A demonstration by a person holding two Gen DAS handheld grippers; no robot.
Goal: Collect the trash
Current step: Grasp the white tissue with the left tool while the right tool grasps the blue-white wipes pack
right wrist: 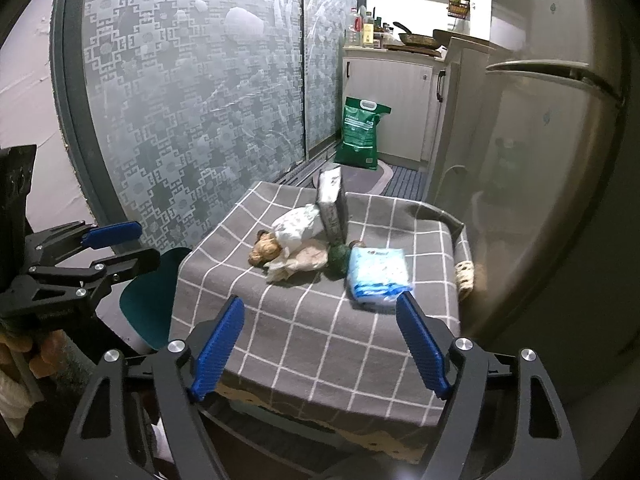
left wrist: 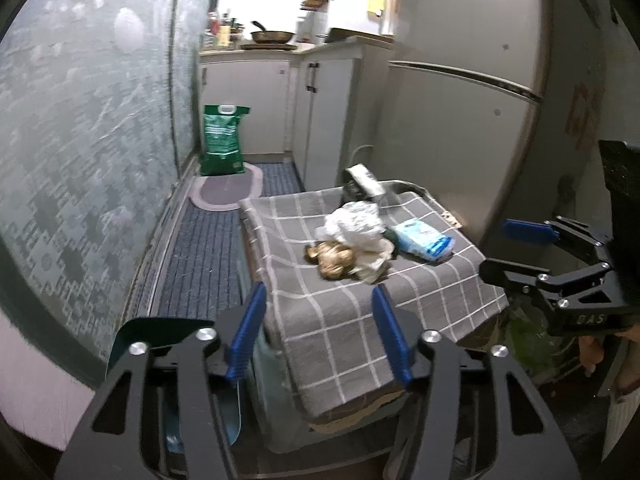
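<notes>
On a small table draped with a grey checked cloth (right wrist: 320, 336), beside the tall refrigerator (left wrist: 460, 92), lies the whole pile of trash, none of it lifted yet. Largest of it is the grey carton (right wrist: 332, 208), standing upright at the far side. Leaning against the carton is a crumpled white plastic bag (right wrist: 298, 226), and under that a beige crumpled wrapper (right wrist: 304, 260). To the right of the heap, lying flat, is a blue-and-white soft pack (right wrist: 376, 274), likely tissues or wipes. A brown crumpled lump (right wrist: 264, 252) sits at the left end of the heap, touching the white bag, and a small dark green ball-like piece (right wrist: 338, 260) rests between the wrapper and the blue pack.

Both tools hang short of the pile, over the near edge of the table. The left gripper (left wrist: 320, 334) has its blue pads spread wide with nothing between them; the right gripper (right wrist: 320, 340) is likewise spread and empty.

This looks like the approach, before any first pick. A teal bin (right wrist: 152, 300) stands low at the table's left side, probably the receptacle. Next, one gripper would need to advance over the cloth, straddle a single piece such as the blue pack, and close without snagging the cloth.
</notes>
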